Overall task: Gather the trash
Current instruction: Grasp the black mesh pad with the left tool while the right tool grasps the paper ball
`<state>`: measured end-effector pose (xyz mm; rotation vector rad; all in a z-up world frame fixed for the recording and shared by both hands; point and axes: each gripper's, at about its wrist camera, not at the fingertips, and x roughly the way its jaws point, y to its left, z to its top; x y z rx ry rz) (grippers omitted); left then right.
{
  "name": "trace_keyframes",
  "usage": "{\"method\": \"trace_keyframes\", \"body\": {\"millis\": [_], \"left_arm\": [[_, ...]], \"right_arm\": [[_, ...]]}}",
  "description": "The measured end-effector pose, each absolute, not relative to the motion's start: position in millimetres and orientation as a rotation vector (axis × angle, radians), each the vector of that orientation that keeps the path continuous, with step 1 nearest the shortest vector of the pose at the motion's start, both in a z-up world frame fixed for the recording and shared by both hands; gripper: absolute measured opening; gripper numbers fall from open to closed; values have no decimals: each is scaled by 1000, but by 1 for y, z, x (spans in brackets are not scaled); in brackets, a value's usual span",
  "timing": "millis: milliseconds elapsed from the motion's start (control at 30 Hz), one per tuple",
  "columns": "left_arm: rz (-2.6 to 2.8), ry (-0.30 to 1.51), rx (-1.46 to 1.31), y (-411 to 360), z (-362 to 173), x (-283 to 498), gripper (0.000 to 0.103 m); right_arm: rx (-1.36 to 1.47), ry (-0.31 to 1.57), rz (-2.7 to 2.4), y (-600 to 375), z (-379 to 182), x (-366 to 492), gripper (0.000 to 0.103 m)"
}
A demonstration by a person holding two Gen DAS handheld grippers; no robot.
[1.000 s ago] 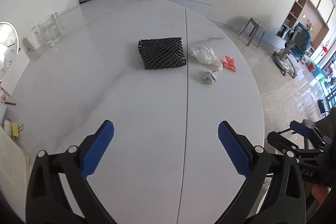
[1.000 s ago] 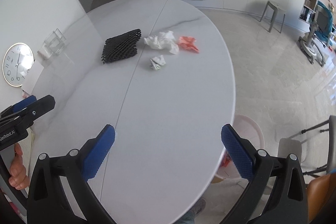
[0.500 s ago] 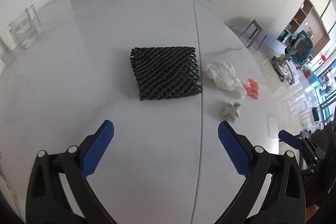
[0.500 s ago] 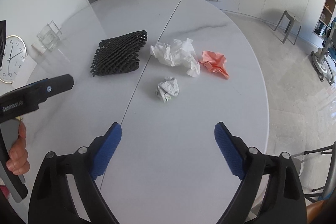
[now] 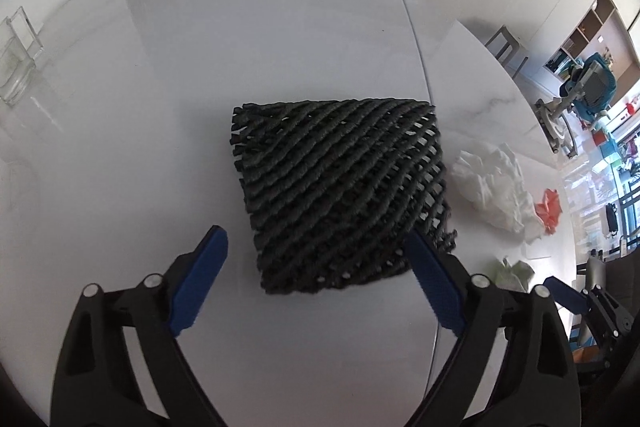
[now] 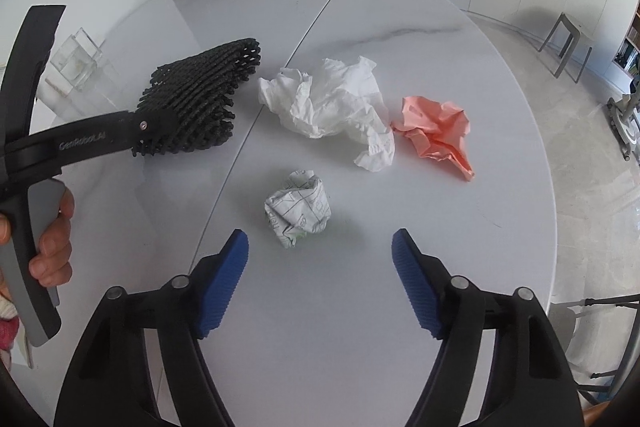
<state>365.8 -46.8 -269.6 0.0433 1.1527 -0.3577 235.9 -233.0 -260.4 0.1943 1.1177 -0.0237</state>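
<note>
Lying flat, black foam net (image 5: pixel 340 195), long axis crosswise

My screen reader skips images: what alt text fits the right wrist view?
Open right gripper just short of a crumpled printed paper ball on a white table; beyond lie white tissue, orange paper and black mesh.

Bright daylight, soft shadows, sheen on the table (image 5: pixel 120 155), fisheye-curved edges.
</note>
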Motion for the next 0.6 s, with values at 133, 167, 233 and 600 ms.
{"method": "trace_keyframes", "body": {"millis": [133,167,233,600], "left_arm": [[-343,1174,32,-48,-280,373,79],[-338,1160,38,-49,-280,373,78],[-340,1161,49,-52,-280,373,74],[-335,1111,125,-62,-270,369,30]], "right_arm": [[187,1119,-10,-234,-263,243,71],[185,1120,-8,-236,-264,245,71],[183,1120,-5,-236,-265,248,67],[119,1133,18,-219,-267,257,50]]}}
